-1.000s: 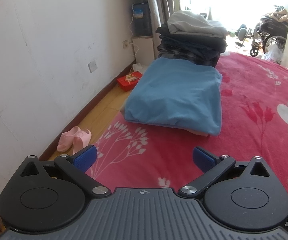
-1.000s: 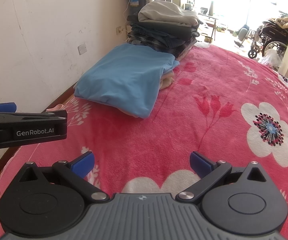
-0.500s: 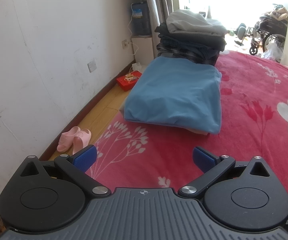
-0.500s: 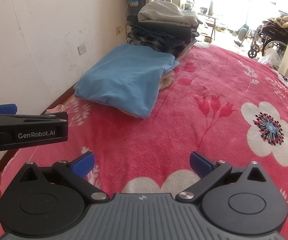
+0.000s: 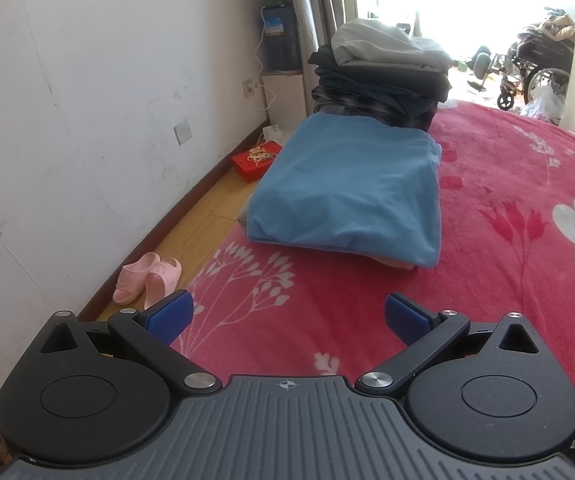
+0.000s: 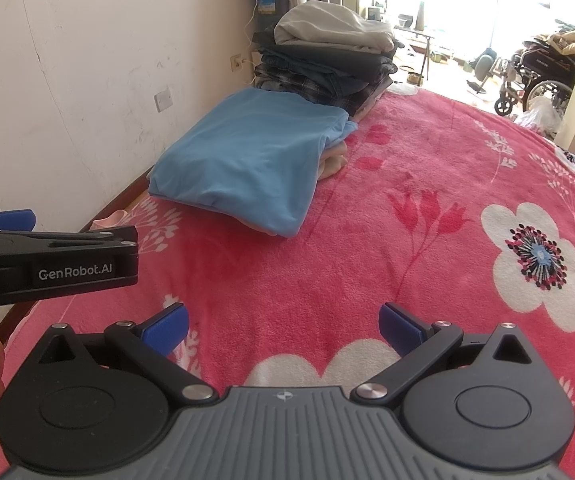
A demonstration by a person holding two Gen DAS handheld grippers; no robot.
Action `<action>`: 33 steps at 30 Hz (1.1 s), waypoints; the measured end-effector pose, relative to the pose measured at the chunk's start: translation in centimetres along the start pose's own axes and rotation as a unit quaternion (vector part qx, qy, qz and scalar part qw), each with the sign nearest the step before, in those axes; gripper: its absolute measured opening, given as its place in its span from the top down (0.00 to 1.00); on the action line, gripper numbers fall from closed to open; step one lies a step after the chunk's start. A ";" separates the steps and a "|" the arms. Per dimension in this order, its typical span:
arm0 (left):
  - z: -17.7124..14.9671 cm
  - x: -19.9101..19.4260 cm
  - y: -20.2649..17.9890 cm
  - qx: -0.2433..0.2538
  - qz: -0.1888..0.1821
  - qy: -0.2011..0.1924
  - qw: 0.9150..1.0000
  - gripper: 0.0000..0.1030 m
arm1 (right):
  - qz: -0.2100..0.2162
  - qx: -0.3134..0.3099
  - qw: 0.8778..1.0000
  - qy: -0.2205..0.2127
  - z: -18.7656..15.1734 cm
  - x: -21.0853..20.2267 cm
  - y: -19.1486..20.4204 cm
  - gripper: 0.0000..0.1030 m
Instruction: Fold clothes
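Clothes are already folded: a blue garment (image 5: pixel 347 192) lies flat on the red floral blanket (image 5: pixel 487 240) at the bed's wall-side edge, touching a taller stack of dark folded clothes (image 5: pixel 379 76) behind it. Both the left gripper (image 5: pixel 287 314) and right gripper (image 6: pixel 283 328) hover well short of it, jaws spread wide and empty. A one-sided grab at the near edge could, I judge, undo the fold or drag it floorward toward the pink slippers (image 5: pixel 147 280).

We see a folded garment (image 5: pixel 347 188) on the bed (image 5: pixel 487 240), a clothes stack (image 5: pixel 383 76) behind it, slippers (image 5: pixel 147 278) on the floor to its left.
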State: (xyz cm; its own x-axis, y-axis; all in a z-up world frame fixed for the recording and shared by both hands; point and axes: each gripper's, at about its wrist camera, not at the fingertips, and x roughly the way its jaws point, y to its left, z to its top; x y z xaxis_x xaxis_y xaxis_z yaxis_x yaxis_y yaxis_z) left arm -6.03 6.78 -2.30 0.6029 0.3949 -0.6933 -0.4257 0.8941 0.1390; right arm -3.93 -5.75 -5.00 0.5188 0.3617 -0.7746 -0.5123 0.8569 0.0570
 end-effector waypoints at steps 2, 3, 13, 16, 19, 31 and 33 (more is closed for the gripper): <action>0.0 0.0 0.0 0.000 0.000 0.000 1.000 0.00 | -0.001 0.000 1.000 0.000 0.0 0.0 0.0 0.00; 0.0 0.0 -0.1 0.000 -0.001 -0.001 1.000 0.00 | 0.000 0.001 1.000 0.001 0.0 0.1 0.1 0.00; 0.1 -0.1 0.1 -0.002 -0.001 0.000 1.000 0.00 | -0.001 -0.001 1.000 0.001 0.0 0.1 0.2 0.00; 0.1 -0.1 0.1 -0.002 -0.002 -0.001 1.000 0.00 | -0.002 -0.001 1.000 0.001 0.0 0.1 0.2 0.00; 0.1 -0.2 0.1 -0.002 -0.002 -0.002 1.000 0.00 | -0.003 -0.002 1.000 0.000 0.0 0.1 0.3 0.00; 0.2 -0.2 0.3 -0.003 0.000 -0.003 1.000 0.00 | -0.003 -0.003 1.000 0.000 0.1 0.1 0.2 0.00; 0.2 -0.2 0.3 -0.003 0.000 -0.002 1.000 0.00 | -0.003 -0.003 1.000 0.000 0.2 0.1 0.1 0.00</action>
State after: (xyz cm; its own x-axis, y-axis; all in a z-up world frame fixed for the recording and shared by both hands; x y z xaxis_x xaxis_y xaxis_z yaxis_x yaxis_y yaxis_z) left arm -6.13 6.99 -1.92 0.6063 0.3959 -0.6898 -0.4297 0.8929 0.1348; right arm -3.83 -5.52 -4.97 0.5221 0.3569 -0.7746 -0.5135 0.8567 0.0487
